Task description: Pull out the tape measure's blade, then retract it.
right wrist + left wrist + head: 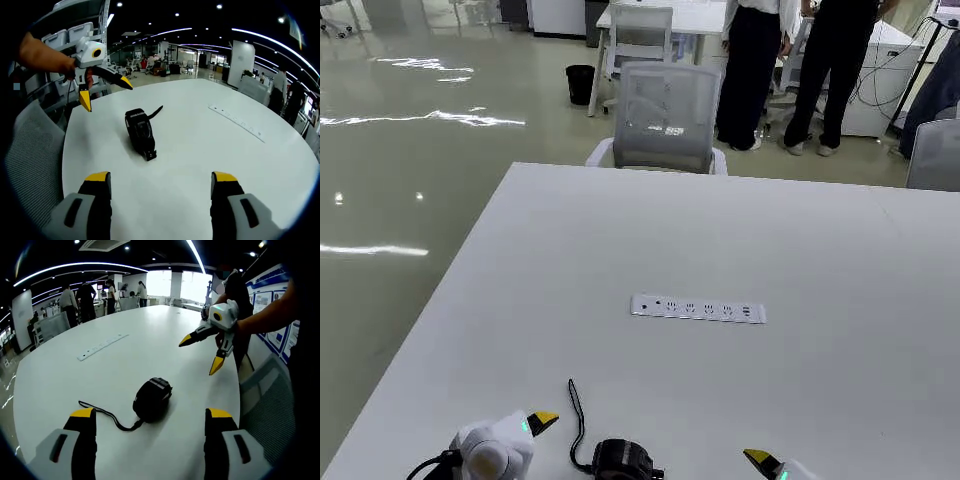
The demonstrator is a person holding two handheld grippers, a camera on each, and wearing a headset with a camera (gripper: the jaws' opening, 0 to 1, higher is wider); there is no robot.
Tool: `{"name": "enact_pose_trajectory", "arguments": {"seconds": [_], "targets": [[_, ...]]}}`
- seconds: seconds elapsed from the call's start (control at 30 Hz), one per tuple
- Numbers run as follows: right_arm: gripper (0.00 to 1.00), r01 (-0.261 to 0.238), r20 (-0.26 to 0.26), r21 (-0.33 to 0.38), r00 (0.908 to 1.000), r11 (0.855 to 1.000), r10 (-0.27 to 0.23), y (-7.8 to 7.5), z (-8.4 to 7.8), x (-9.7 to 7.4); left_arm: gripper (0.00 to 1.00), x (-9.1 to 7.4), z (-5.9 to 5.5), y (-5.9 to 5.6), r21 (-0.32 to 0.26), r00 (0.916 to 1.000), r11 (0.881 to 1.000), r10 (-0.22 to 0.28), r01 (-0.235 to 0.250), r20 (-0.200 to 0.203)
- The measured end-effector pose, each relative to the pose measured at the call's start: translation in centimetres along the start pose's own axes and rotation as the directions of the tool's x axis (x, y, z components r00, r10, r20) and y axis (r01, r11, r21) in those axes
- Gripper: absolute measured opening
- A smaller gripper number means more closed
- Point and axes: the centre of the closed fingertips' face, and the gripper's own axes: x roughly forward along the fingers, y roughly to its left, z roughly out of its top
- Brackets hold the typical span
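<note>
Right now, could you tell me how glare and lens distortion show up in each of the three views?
Head view: even light, streaky ceiling-light glare on the glossy floor, table matte and sharp. Left gripper view: fisheye bows the table's edge; tape measure crisp, soft shadow. Right gripper view: same bowing; tape measure sharp, faint shadow.

Tape measure point(625, 460) on white table point(720, 230), between left tongs point(542, 421) and right tongs point(760, 460); power strip point(698, 309) beyond.

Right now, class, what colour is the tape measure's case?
The tape measure is black, clearest in the right gripper view.
</note>
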Motion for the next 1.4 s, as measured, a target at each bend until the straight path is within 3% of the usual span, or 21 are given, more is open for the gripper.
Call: {"name": "enact_pose_trajectory", "arguments": {"seconds": [0.27, 0.53, 0.7, 1.1, 1.4], "targets": [[0.81, -0.031, -0.020, -0.036, 0.9993, 0.999, 0.030, 0.1, 0.5, 1.0, 0.88, 0.9, -0.4, 0.3, 0.024, 0.9990, 1.000, -0.020, 0.021, -0.041], [0.78, -0.080, -0.042, -0.085, 0.9962, 0.993, 0.076, 1.6, 1.0, 2.4, 0.85, 2.0, -0.5, -0.2, 0.047, 0.9968, 0.998, -0.046, 0.050, -0.065], [0.75, -0.124, -0.061, -0.155, 0.9914, 0.980, 0.116, 2.5, 1.9, 3.5, 0.84, 2.8, -0.2, -0.4, 0.085, 0.9936, 0.993, -0.071, 0.079, -0.087], [0.69, -0.187, -0.079, -0.209, 0.9815, 0.960, 0.174, 3.0, 3.1, 5.4, 0.79, 4.1, 0.7, -0.3, 0.145, 0.9872, 0.982, -0.106, 0.123, -0.119], [0.64, -0.223, -0.097, -0.207, 0.9734, 0.953, 0.207, 3.0, 3.3, 6.4, 0.75, 4.9, 0.6, -0.2, 0.189, 0.9781, 0.969, -0.125, 0.156, -0.167]]}}
